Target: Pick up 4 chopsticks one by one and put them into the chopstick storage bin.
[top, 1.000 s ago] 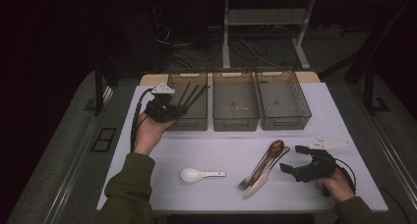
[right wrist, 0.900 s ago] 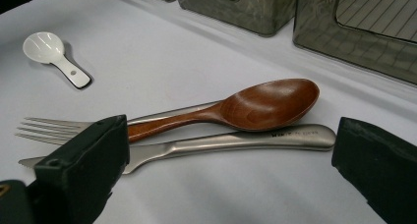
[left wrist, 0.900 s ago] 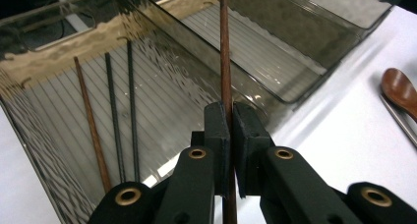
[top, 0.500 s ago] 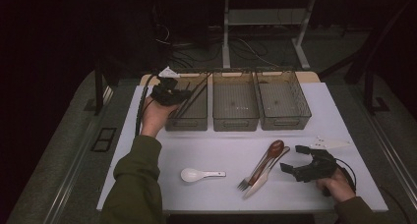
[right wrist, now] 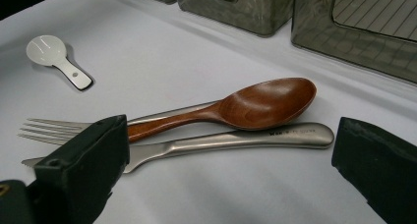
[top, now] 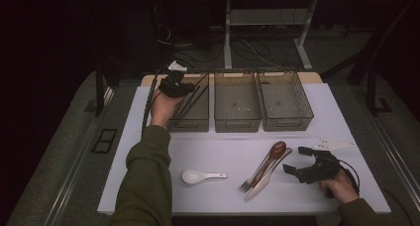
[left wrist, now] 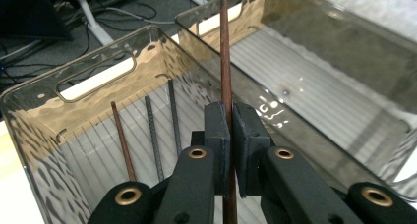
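Note:
My left gripper hovers over the left bin, shut on a brown chopstick that stands upright between its pads. On the floor of that bin lie another brown chopstick and two dark ones. My right gripper rests open near the table's front right. Between its jaws lie a wooden spoon, a metal knife and a fork, all untouched.
Three smoky translucent bins stand in a row at the back; the middle bin and right bin hold nothing visible. A white ceramic spoon lies at the front centre. The white table ends close behind the bins.
My left hand has carried the chopstick away from me and slightly right, from beside the left bin to over its far end. The right hand has stayed still.

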`<control>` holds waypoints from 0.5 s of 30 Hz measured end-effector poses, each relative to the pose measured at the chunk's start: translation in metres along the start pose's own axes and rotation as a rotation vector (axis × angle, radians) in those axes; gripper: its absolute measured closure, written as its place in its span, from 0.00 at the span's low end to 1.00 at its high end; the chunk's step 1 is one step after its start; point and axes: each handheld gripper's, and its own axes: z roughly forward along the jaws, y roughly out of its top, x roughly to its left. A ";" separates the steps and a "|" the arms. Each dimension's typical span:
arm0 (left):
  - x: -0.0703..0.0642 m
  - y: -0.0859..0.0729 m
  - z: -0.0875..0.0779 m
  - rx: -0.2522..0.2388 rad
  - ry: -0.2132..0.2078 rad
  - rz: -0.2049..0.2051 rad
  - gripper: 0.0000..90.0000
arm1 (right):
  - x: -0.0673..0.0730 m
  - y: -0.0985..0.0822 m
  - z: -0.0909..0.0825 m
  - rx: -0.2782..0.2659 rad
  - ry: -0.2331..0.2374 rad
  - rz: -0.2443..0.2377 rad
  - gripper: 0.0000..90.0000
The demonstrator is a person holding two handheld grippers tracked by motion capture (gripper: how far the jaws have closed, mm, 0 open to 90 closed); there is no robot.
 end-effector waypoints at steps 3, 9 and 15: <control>0.005 -0.001 0.004 -0.003 0.004 -0.026 0.94 | 0.000 0.000 0.000 -0.001 0.001 0.000 0.01; 0.012 -0.006 0.013 -0.010 0.035 -0.091 0.94 | -0.001 0.000 0.000 0.000 0.003 0.004 0.01; 0.016 -0.010 0.021 0.024 0.055 -0.132 0.93 | -0.001 0.000 0.000 -0.009 0.003 0.005 0.01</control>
